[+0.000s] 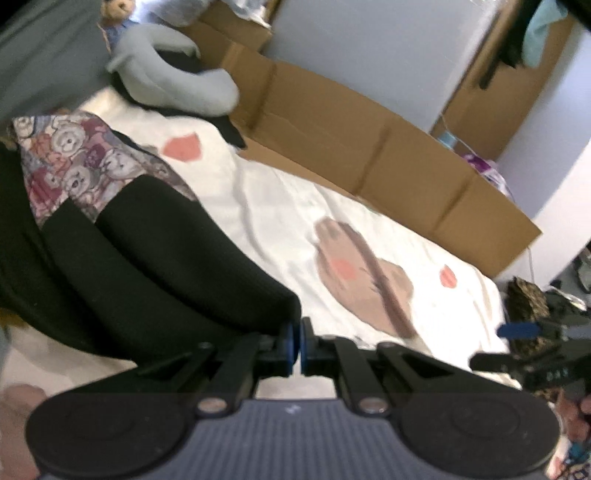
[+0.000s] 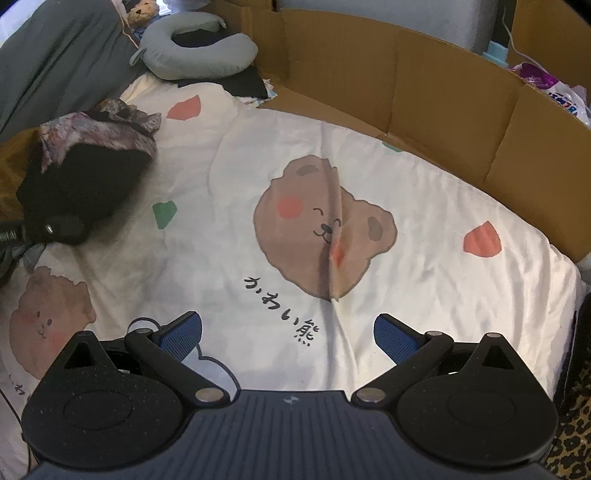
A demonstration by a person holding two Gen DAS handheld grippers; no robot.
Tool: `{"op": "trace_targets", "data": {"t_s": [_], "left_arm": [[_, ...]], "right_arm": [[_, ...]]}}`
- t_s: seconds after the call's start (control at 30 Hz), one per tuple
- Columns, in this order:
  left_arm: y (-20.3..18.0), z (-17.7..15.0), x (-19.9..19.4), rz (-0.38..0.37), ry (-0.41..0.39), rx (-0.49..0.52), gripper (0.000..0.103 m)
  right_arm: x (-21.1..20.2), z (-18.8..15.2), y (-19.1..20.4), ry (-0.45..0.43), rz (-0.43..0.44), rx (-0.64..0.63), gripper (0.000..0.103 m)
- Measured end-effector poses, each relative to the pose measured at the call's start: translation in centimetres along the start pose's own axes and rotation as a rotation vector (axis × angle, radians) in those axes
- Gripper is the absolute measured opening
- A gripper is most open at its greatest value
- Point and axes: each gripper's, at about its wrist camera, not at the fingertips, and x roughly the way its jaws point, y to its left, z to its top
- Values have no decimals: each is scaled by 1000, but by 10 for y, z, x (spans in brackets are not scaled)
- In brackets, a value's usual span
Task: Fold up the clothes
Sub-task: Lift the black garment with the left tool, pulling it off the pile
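A black garment (image 1: 147, 251) lies in long folds on the white bear-print bed sheet (image 1: 258, 206). One end of it runs straight into my left gripper (image 1: 297, 347), whose blue pads are shut on its edge. In the right wrist view the same black garment (image 2: 81, 177) is a blurred dark heap at the left. A purple patterned garment (image 2: 110, 114) lies partly over it. My right gripper (image 2: 288, 332) hangs open over the sheet (image 2: 424, 295), just below the big brown bear print, with nothing between its fingers. One of its blue pads (image 1: 517, 329) shows at the right edge of the left wrist view.
A cardboard wall (image 2: 443, 92) runs along the far side of the bed. A grey neck pillow (image 2: 195, 51), a small teddy bear (image 2: 142, 11) and a grey duvet (image 2: 55, 55) sit at the head end. Leopard-print fabric (image 2: 572, 443) lies at the near right.
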Motion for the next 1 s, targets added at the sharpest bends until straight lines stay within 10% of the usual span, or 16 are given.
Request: {"op": "trace_targets", "data": {"t_s": [0.67, 0.8, 1.0], "left_arm": [[-78, -40, 35, -230, 201, 169, 6], [-75, -32, 22, -234, 184, 153, 37], [-50, -13, 1, -136, 94, 111, 55]], "right_arm": [[6, -3, 11, 21, 69, -5, 102], [7, -3, 9, 26, 67, 0, 102], [10, -4, 8, 33, 75, 1, 102]]}}
